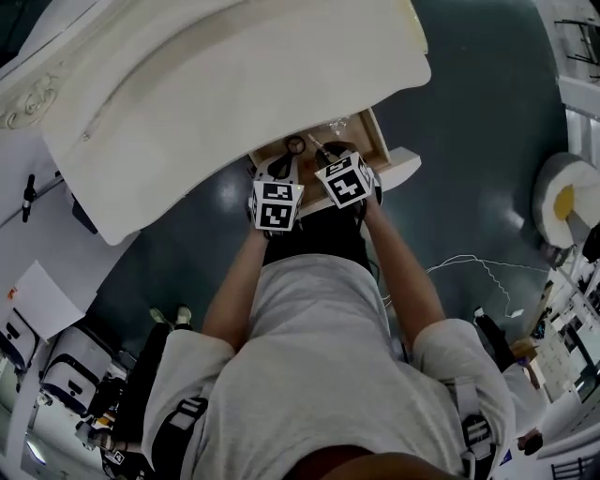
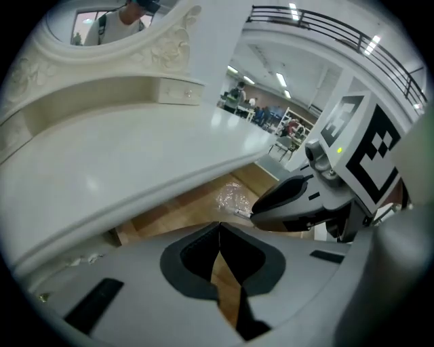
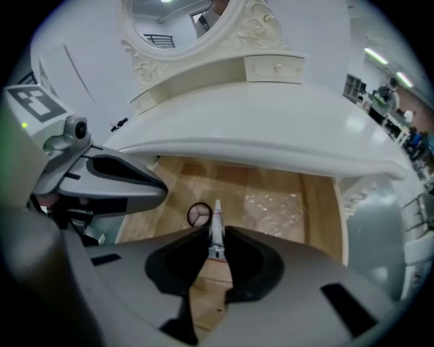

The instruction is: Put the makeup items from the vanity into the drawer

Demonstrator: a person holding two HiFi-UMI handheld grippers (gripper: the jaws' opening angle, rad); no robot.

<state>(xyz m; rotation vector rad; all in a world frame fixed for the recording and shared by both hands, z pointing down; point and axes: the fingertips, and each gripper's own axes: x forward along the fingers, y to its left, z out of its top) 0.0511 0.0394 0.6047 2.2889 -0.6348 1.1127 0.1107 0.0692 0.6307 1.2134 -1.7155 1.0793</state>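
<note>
An open wooden drawer point(image 1: 378, 141) sticks out under the white vanity top point(image 1: 234, 75). My right gripper point(image 3: 215, 237) hangs above it, shut on a slim silver makeup tube point(image 3: 217, 223) whose pale tip points into the drawer. In the drawer lie a round black-rimmed compact point(image 3: 198, 214) and a clear crumpled plastic bag point(image 3: 274, 207). My left gripper point(image 2: 219, 230) hovers beside the right one over the drawer's left part, jaws shut with nothing seen between them. In the head view both grippers, left point(image 1: 277, 173) and right point(image 1: 330, 155), sit side by side at the drawer's front.
The vanity top overhangs the drawer's back part. An oval mirror point(image 3: 183, 17) in a carved white frame rises behind, with a small shelf drawer point(image 3: 274, 66) under it. Dark floor point(image 1: 469, 141) surrounds the vanity; a white cable point(image 1: 478, 267) lies at the right.
</note>
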